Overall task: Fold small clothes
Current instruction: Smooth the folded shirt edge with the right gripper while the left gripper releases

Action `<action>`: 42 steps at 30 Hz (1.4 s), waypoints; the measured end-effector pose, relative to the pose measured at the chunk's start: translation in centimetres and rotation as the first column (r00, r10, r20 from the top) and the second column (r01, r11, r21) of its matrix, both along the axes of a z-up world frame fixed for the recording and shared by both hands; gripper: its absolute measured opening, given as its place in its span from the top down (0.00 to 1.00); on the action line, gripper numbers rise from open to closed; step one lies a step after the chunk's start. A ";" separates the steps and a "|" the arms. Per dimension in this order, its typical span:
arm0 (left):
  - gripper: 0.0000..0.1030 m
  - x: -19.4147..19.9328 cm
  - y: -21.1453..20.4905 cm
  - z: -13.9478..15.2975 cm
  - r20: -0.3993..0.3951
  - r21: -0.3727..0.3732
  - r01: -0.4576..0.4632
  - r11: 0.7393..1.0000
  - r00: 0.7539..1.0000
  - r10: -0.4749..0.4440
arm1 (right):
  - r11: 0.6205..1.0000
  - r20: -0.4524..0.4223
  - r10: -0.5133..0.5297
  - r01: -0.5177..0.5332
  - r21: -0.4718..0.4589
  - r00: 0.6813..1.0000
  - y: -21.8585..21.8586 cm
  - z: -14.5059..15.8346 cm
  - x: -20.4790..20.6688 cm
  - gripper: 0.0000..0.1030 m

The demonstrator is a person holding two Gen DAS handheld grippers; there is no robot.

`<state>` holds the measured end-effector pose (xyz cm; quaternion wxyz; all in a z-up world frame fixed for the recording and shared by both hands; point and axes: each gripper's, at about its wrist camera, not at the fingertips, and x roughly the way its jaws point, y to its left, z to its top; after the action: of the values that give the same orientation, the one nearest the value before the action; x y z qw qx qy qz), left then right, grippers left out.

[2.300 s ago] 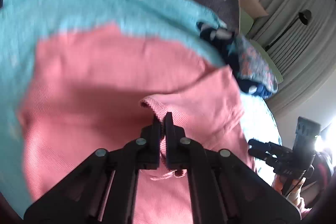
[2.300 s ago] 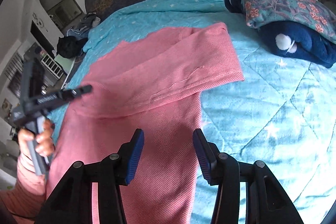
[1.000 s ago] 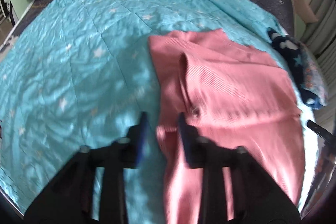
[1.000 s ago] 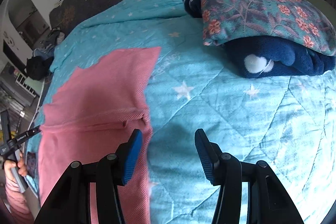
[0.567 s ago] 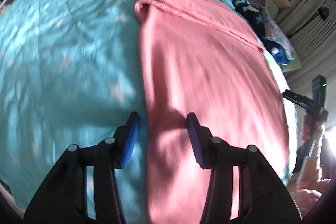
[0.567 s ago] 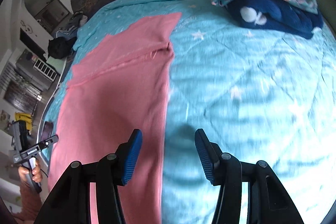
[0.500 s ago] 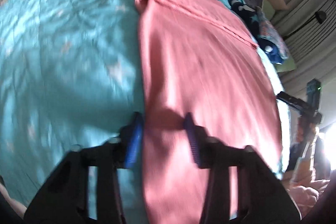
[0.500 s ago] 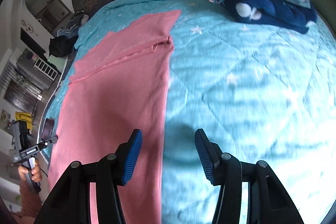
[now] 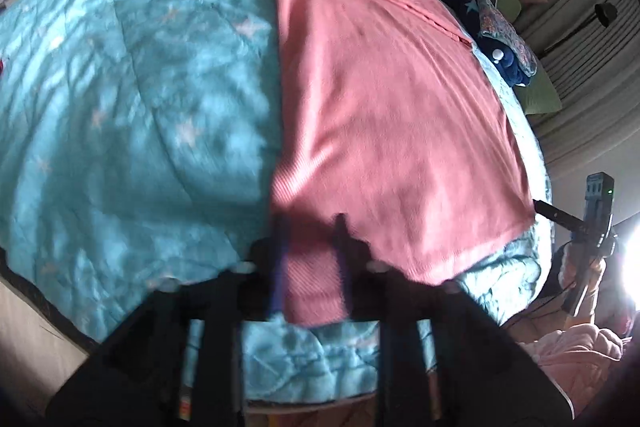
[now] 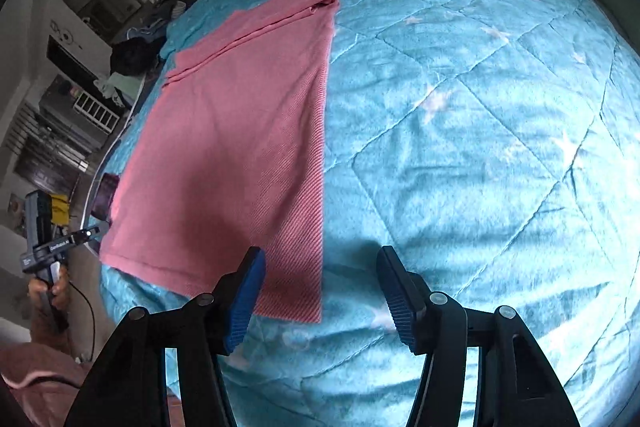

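Both jaw pairs are opening over the pink garment (image 10: 240,131)'s hem corners (nothing pinched yet); uneven bites risk skewing the fold.

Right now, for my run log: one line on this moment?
pink garment: flat on quilt | left gripper: opening, astride hem corner | right gripper: opening, empty

The pink garment (image 10: 240,131) is matt ribbed knit cloth; the turquoise quilt (image 10: 460,147) is stitched, slightly sheeny fabric, faintly crinkled.
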<state>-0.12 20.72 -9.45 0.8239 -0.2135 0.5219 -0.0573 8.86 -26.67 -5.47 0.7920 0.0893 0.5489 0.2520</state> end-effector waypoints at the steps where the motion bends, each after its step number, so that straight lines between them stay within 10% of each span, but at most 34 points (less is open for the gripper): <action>1: 0.50 -0.4 -0.3 -0.2 0.013 -0.020 -0.002 1.000 1.000 0.002 | 1.000 -0.005 0.003 -0.003 0.012 1.000 0.0 -0.1 -0.2 0.41; 4: 0.49 -0.9 -1.6 0.0 0.048 0.033 0.009 0.999 0.999 -0.010 | 0.999 -0.005 0.007 -0.007 0.040 1.000 0.4 -0.4 -0.3 0.36; 7: 0.93 -0.6 -2.6 0.0 0.052 0.071 0.034 0.997 0.998 -0.038 | 0.998 0.016 0.017 -0.018 0.067 1.000 1.5 -0.7 -0.1 0.37; 8: 0.94 -0.6 -2.6 0.0 0.051 0.070 0.029 0.997 0.998 -0.032 | 0.998 0.033 0.021 -0.023 0.051 0.999 2.2 -0.6 0.1 0.46; 9: 0.94 -0.7 -2.7 0.3 0.054 0.082 0.023 0.996 0.998 -0.028 | 1.000 0.041 0.022 -0.022 0.014 0.999 2.6 -0.7 0.0 0.95; 15: 0.97 -3.3 -2.0 2.3 0.093 0.099 -0.001 0.995 0.996 -0.008 | 0.988 0.012 -0.100 0.098 0.118 0.995 -1.9 1.3 -0.1 0.98; 18: 0.97 -4.1 -1.0 1.9 0.071 0.102 -0.024 0.995 0.997 0.016 | 0.987 0.030 -0.162 0.161 0.013 0.986 -4.4 1.3 -0.7 0.98; 22: 0.96 -4.3 -0.5 0.6 0.048 0.042 -0.051 0.998 0.998 0.049 | 0.976 -0.046 -0.192 0.196 0.091 0.980 -6.3 -0.3 -1.2 0.94; 26: 0.50 -3.5 -2.0 0.3 0.045 -0.031 0.001 1.000 0.999 0.000 | 0.988 -0.037 -0.116 0.120 0.101 0.993 -4.3 -0.7 -1.8 0.80; 30: 0.48 -2.8 -3.4 0.6 0.049 0.038 0.043 0.998 0.998 -0.045 | 0.992 -0.050 -0.057 0.062 0.109 0.997 -1.7 -1.1 -2.5 0.58; 37: 0.51 -3.2 -1.2 0.2 0.046 -0.064 -0.053 0.997 0.997 0.056 | 0.988 -0.072 -0.053 0.063 0.139 0.996 -1.1 -1.6 -1.1 0.51; 42: 0.47 -3.4 -0.4 -0.4 0.009 0.060 -0.108 0.992 0.994 0.107 | 0.989 -0.073 -0.052 0.061 0.134 0.996 -1.1 -1.8 -1.1 0.50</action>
<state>-3.48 20.32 -9.88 0.8334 -0.2162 0.5087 0.0022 7.79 -27.82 -7.32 0.7713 0.1673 0.5549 0.2630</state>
